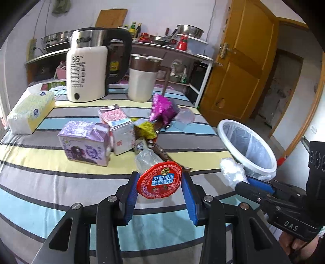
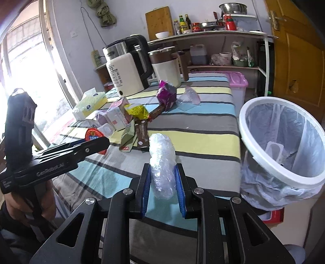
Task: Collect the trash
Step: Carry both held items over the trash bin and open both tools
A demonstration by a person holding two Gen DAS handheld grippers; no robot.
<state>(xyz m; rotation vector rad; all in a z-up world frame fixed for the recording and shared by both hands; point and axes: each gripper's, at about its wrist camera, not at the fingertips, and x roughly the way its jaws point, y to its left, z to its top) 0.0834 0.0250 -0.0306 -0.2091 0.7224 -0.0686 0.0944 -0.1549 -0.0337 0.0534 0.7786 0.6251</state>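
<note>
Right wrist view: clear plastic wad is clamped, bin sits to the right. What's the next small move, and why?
Probably swing the right gripper rightward over the white trash bin and open there. Its pads are shut on the crumpled clear plastic, and the lined bin's mouth tilts toward it. The left gripper, holding the red-lidded jelly cup, can follow.

A white electric kettle (image 1: 87,67) is standing on the striped tablecloth (image 1: 50,178) beside a cream jug (image 1: 142,79), and a tissue pack (image 1: 30,109) is lying toward the cloth's left edge; behind them, bottles (image 2: 183,23) and steel bowls (image 2: 232,8) are crowding a shelf by the yellow door (image 1: 241,61)
</note>
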